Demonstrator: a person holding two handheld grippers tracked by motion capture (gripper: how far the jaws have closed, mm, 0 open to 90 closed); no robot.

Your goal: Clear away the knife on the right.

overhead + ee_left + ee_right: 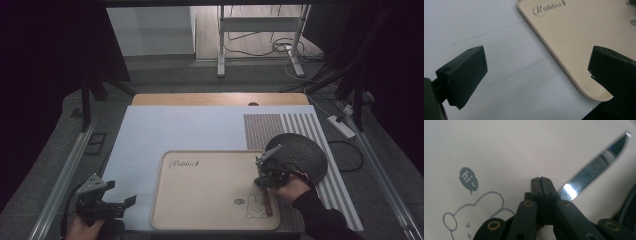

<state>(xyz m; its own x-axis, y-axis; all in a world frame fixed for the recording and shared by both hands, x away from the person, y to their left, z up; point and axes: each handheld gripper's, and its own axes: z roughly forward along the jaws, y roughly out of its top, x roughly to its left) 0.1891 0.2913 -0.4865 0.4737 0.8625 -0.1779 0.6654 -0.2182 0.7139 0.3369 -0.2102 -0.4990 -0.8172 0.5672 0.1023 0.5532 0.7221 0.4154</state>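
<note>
The right claw (541, 180) is clamped on a knife (596, 162) whose blade juts ahead and to its right, low over the tray (200, 200). The thin grip may let the knife pivot or slip, scraping the tray. The left claw (536, 72) stands wide, empty, beside the tray's corner.
</note>
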